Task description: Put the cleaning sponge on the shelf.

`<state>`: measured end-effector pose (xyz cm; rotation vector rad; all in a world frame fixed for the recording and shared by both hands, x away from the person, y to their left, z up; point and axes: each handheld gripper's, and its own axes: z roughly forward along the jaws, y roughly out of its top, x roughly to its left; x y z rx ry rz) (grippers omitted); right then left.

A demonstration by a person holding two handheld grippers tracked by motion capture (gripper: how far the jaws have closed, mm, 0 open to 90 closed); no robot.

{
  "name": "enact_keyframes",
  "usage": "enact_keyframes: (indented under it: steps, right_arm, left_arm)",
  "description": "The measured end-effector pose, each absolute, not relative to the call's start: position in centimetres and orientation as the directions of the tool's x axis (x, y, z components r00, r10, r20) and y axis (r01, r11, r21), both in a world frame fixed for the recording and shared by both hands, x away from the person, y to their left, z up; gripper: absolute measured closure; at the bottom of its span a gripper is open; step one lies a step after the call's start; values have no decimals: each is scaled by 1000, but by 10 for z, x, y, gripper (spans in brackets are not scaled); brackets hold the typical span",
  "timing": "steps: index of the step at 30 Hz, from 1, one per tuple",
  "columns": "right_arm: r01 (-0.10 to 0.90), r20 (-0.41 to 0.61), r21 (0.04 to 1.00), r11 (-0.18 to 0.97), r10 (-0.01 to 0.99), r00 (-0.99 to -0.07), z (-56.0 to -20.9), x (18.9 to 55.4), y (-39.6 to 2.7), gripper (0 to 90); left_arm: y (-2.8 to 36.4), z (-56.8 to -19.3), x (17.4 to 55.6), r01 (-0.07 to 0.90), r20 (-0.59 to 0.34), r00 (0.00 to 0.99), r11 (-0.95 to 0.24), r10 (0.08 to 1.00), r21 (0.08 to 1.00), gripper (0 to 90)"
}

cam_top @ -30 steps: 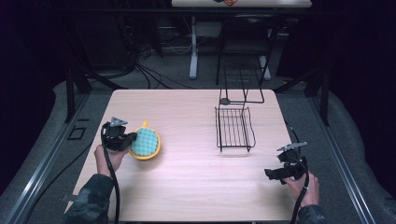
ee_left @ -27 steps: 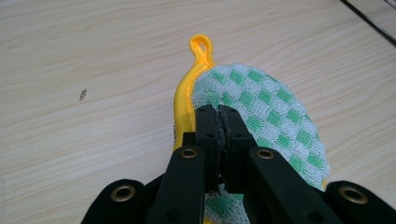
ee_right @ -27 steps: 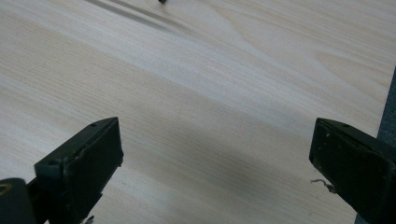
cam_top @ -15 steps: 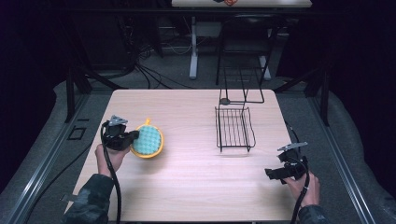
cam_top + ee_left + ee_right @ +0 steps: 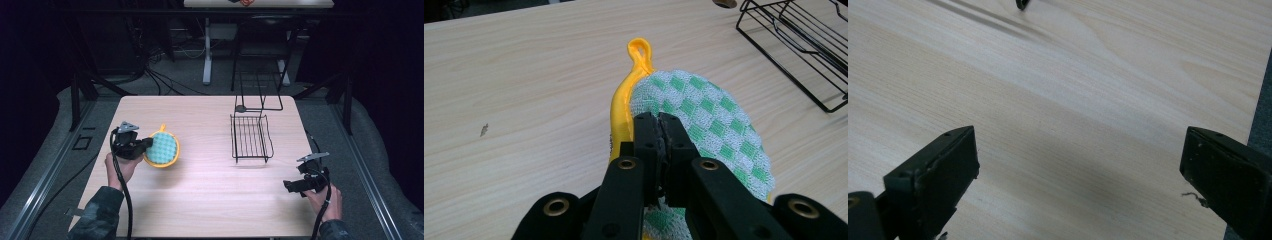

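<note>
A round pot holder (image 5: 164, 148), green-and-white checked with a yellow rim and loop, is at the left of the wooden table (image 5: 200, 210). My left gripper (image 5: 147, 145) is shut on its near edge. In the left gripper view the jaws (image 5: 659, 122) pinch the pot holder (image 5: 709, 115), which stands tilted with its yellow rim on the left. My right gripper (image 5: 289, 186) hovers near the table's front right corner. Its jaws (image 5: 1078, 150) stand wide open over bare wood with nothing between them.
A black wire rack (image 5: 251, 137) sits right of centre on the table, and its corner appears in the left gripper view (image 5: 804, 45). A black wire frame (image 5: 260, 92) stands behind it at the far edge. Bare wood lies between the pot holder and the rack.
The left gripper and the pot holder have shifted slightly to the right, and the pot holder is tilted more. The right gripper has kept still.
</note>
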<state>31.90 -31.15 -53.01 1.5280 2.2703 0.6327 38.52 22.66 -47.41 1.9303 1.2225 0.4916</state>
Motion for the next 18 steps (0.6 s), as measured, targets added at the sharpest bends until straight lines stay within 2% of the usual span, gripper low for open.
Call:
enact_keyframes:
  steps: [18]
  right_arm:
    - [775,-27,535,337,924,-383,-529,317,-309,14]
  left_arm:
    - [205,-465,389,551,-86,501,-241,861,799,876]
